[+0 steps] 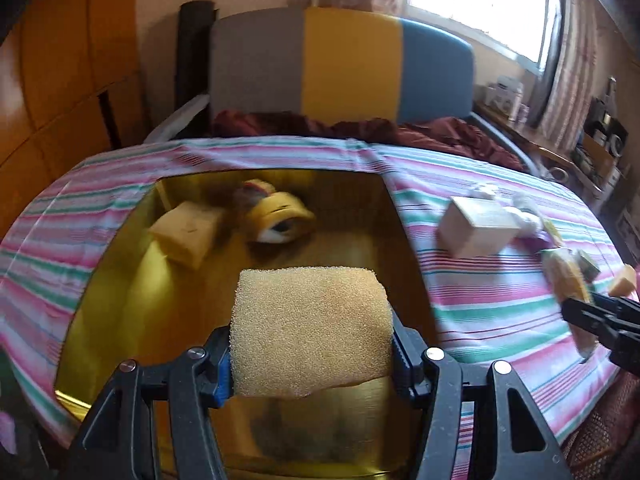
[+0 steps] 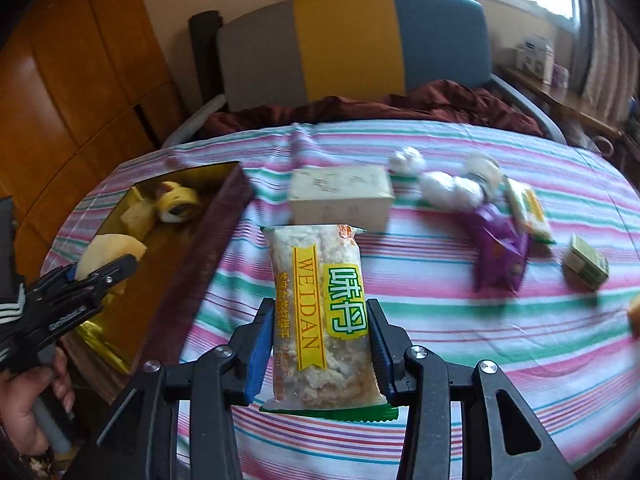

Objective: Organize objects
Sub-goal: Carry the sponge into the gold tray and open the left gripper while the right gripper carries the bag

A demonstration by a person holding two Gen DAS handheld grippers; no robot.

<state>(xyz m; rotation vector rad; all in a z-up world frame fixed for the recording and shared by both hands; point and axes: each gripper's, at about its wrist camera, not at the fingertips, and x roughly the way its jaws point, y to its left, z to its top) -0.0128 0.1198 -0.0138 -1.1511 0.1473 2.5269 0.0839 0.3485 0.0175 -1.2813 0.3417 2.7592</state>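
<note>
Two items already lie in the gold-lined box (image 1: 120, 264) — a yellow sponge (image 1: 186, 236) and a tape roll (image 1: 280, 220). Left gripper (image 1: 312, 336) clamps a foam sponge (image 1: 312, 320) above it; right gripper (image 2: 320, 344) grips a snack packet (image 2: 320, 312). Several items remain on the striped cloth (image 2: 480, 360).

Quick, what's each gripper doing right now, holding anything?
Left gripper: closed on the yellow sponge, over the gold box.
Right gripper: closed on the Weidan snack packet, above the striped cloth.

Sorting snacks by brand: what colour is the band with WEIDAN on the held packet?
Yellow band, brown letters, on the snack packet; right wrist view.
</note>
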